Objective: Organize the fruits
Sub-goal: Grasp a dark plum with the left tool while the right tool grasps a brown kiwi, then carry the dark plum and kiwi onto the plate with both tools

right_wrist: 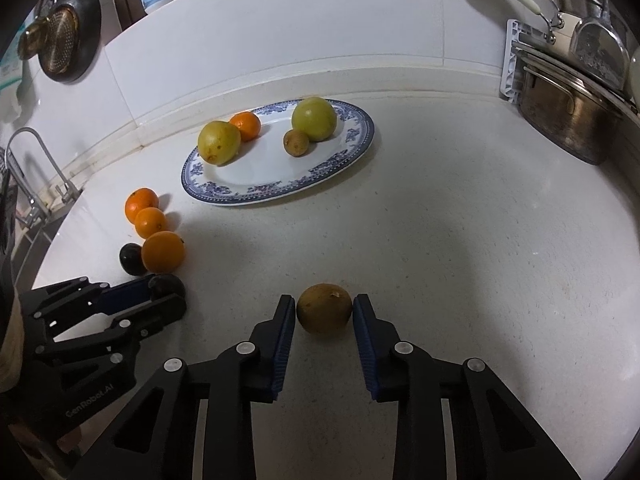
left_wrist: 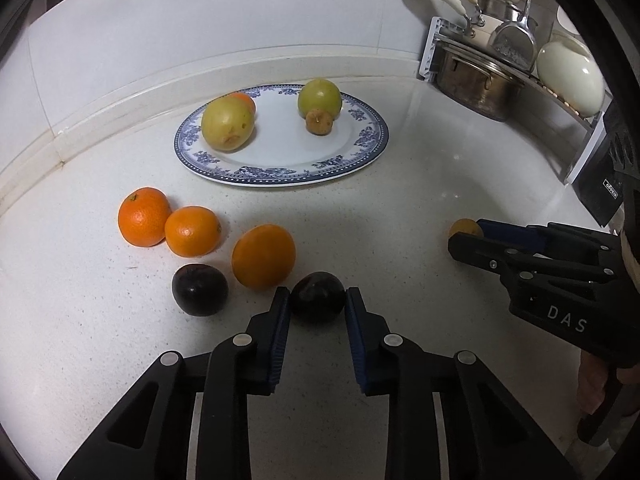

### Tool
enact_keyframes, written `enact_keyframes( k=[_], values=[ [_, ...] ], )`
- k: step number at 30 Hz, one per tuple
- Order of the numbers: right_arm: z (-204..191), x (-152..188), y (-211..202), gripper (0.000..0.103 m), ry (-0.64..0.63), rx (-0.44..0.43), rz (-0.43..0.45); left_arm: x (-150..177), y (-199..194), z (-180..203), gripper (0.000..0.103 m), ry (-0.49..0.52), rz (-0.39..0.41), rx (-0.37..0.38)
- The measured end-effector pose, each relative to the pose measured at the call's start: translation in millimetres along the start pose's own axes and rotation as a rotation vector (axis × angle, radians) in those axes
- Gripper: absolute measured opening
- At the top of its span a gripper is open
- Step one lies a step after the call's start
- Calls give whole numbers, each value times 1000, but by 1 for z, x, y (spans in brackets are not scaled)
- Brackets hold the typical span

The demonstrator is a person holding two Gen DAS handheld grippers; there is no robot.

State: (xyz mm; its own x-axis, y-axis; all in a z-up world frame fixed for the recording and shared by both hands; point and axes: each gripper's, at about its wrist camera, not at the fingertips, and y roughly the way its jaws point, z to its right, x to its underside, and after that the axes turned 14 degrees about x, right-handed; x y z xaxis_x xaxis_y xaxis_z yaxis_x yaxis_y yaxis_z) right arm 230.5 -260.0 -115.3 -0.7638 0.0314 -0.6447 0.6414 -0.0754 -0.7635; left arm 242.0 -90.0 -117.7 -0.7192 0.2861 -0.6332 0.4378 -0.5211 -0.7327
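A blue-patterned plate (left_wrist: pixel 360 148) (right_wrist: pixel 352 148) at the back holds two green-yellow fruits, a small orange and a small brown fruit. Three oranges (left_wrist: pixel 192 231) and a dark fruit (left_wrist: pixel 199 289) lie on the counter to its front left. My left gripper (left_wrist: pixel 318 300) has its pads against both sides of another dark fruit (left_wrist: pixel 318 303) resting on the counter. My right gripper (right_wrist: pixel 324 309) has its pads touching both sides of a brown fruit (right_wrist: pixel 324 308) on the counter. Each gripper shows in the other's view, the right (left_wrist: pixel 466 236) and the left (right_wrist: pixel 168 292).
A dish rack with a steel pot (left_wrist: pixel 476 80) (right_wrist: pixel 568 120), lids and utensils stands at the back right. A sink faucet (right_wrist: pixel 32 160) is at the far left, and a strainer (right_wrist: pixel 60 36) hangs on the wall.
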Motion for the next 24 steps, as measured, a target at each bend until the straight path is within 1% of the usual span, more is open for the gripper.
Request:
enact_keyframes(
  k=[3, 6, 16, 24],
  values=[
    [1, 0, 0, 31, 3, -2, -2, -1, -5, 2, 27, 5, 12, 3],
    [1, -1, -4, 31, 18, -26, 0, -1, -12, 5, 27, 20, 27, 6],
    [-11, 0, -36, 30, 18, -50, 57, -7, -43, 9, 27, 53, 87, 13],
    [-23, -7, -61, 31, 7, -57, 111, -13, -67, 8, 27, 75, 140, 9]
  ],
)
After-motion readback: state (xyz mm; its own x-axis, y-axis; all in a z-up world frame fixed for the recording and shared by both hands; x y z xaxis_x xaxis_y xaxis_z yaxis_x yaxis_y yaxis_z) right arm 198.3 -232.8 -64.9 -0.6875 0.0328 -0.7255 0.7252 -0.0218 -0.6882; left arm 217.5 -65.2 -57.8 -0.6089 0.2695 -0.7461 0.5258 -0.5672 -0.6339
